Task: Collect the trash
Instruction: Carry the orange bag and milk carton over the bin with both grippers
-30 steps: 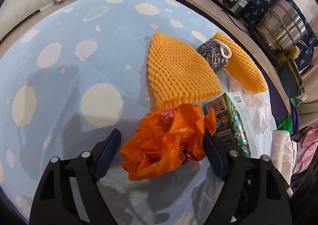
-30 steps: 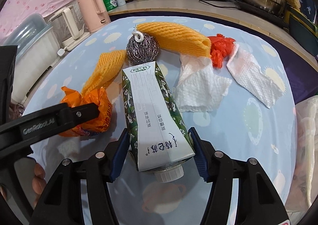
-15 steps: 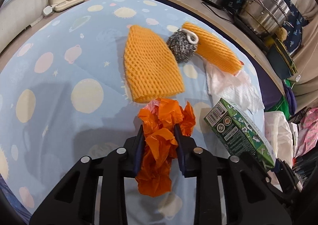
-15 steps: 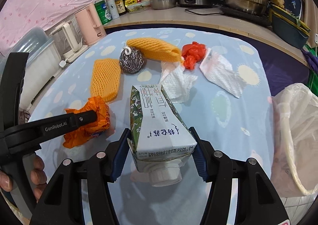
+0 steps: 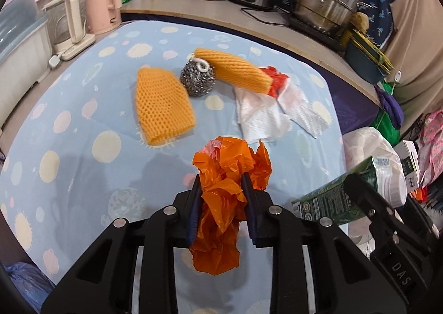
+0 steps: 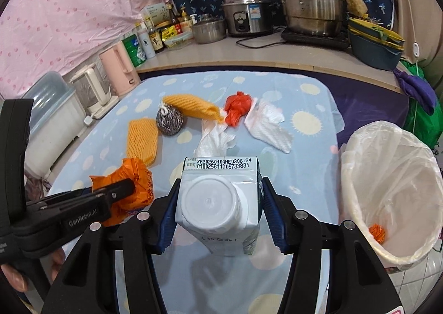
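My left gripper is shut on a crumpled orange plastic bag and holds it above the blue tablecloth; the bag also shows in the right wrist view. My right gripper is shut on a green and white milk carton, cap end toward the camera, lifted off the table; the carton shows at the right of the left wrist view. A bin lined with a white bag stands right of the table, with a small orange scrap inside.
On the tablecloth lie two orange foam nets, a steel scourer, a red plastic scrap and white paper towels. Kettles, bottles and pots line the counter behind.
My left gripper closed on the orange bag and lifted it. My right gripper raised the carton off the table, tipped it cap end toward the camera and moved back toward the bin.
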The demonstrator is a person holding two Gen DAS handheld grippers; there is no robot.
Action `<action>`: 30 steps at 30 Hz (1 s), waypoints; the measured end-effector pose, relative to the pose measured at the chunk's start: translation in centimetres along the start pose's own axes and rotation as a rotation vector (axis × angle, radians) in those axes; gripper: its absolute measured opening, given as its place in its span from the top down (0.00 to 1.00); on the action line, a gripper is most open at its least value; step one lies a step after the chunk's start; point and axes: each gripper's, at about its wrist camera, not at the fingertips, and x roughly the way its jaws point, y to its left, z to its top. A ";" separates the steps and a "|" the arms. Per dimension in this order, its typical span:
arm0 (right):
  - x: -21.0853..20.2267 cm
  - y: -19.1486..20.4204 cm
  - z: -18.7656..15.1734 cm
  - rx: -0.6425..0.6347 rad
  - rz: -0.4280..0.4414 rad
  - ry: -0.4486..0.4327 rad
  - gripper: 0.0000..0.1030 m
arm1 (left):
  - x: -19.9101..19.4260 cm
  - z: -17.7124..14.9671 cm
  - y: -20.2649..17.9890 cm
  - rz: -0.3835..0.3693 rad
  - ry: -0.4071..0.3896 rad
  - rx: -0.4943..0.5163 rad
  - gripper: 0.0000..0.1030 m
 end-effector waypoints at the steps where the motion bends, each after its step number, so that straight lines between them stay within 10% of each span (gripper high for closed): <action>1: -0.4 -0.4 0.1 0.009 0.000 -0.011 0.48 | -0.2 0.0 -0.4 -0.001 -0.001 0.009 0.75; 30: -10.4 -18.8 1.6 0.363 -0.233 -0.266 0.48 | -3.3 0.2 -18.4 -0.183 -0.069 0.333 0.75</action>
